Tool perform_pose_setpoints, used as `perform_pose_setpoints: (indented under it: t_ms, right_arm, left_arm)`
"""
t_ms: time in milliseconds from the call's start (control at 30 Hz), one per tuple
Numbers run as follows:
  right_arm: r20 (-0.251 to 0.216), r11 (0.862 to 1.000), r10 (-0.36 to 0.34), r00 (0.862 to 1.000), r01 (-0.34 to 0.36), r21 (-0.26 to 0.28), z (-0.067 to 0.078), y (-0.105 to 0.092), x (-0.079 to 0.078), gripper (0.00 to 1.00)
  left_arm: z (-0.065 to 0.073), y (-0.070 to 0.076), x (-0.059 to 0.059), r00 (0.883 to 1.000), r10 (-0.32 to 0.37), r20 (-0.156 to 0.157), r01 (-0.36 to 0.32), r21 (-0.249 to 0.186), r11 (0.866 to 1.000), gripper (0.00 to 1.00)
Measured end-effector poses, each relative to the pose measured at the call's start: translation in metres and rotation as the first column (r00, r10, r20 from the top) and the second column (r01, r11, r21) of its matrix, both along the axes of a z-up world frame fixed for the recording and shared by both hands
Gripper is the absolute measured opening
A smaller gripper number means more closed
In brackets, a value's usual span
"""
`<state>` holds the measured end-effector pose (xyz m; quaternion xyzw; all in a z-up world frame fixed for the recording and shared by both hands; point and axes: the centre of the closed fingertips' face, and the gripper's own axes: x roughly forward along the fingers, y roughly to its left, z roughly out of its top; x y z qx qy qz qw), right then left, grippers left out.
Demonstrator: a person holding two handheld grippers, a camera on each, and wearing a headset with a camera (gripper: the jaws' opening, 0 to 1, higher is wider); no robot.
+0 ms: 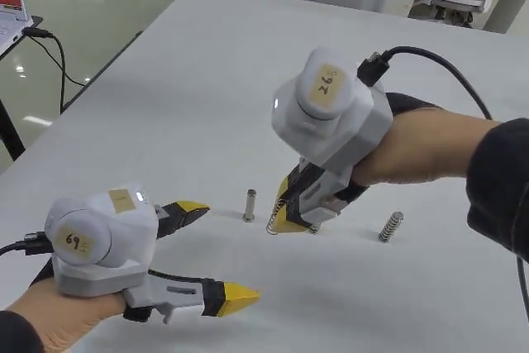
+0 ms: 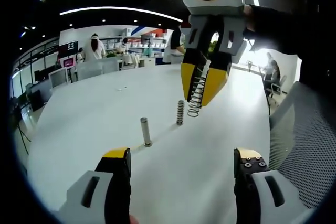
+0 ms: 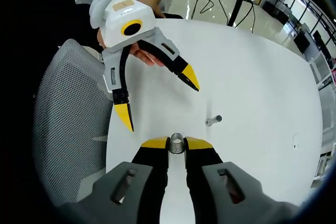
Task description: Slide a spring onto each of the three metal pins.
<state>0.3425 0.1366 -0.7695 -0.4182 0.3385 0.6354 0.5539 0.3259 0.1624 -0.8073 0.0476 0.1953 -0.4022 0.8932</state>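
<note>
One spring in grip: right fingers [image 3: 155, 143] are closed on the held spring [image 3: 177, 144], low over the table [image 1: 165, 80].
Left fingers [image 1: 235, 293]: wide open, holding nothing.
Done: the far pin [image 2: 180, 112] seems to wear its spring.
Not done: the bare pin [image 2: 145, 131] stands upright just beside the held spring.
Third pin: I cannot tell where it is.

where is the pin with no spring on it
In the head view the bare pin stands upright on the table, just left of the right tool and the spring it holds.
</note>
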Motion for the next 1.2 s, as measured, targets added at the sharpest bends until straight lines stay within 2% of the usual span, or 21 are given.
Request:
perform_pose_setpoints:
  t_ms: [400, 733, 967, 1200]
  right_arm:
    - [0.045, 1.000, 0.001, 0.999, 0.000, -0.014, 0.006, 0.012, 0.027, 0.13]
    - [0.051, 1.000, -0.020, 0.999, 0.020, -0.016, 0.002, 0.025, 0.049, 0.13]
    - [0.056, 0.999, -0.021, 0.998, 0.022, -0.023, -0.007, 0.031, 0.057, 0.13]
    - [0.052, 0.999, -0.018, 0.998, 0.019, -0.032, -0.014, 0.032, 0.056, 0.13]
  left_arm:
    - [0.002, 0.005, 0.000, 1.000, 0.012, 0.006, -0.012, 0.000, 1.000, 0.77]
    - [0.003, 0.003, -0.001, 1.000, 0.005, 0.009, -0.005, -0.002, 1.000, 0.76]
    - [0.002, 0.005, 0.000, 1.000, 0.005, 0.006, -0.005, 0.002, 1.000, 0.77]
    - [0.002, 0.006, 0.001, 1.000, 0.012, 0.003, -0.012, 0.000, 1.000, 0.77]
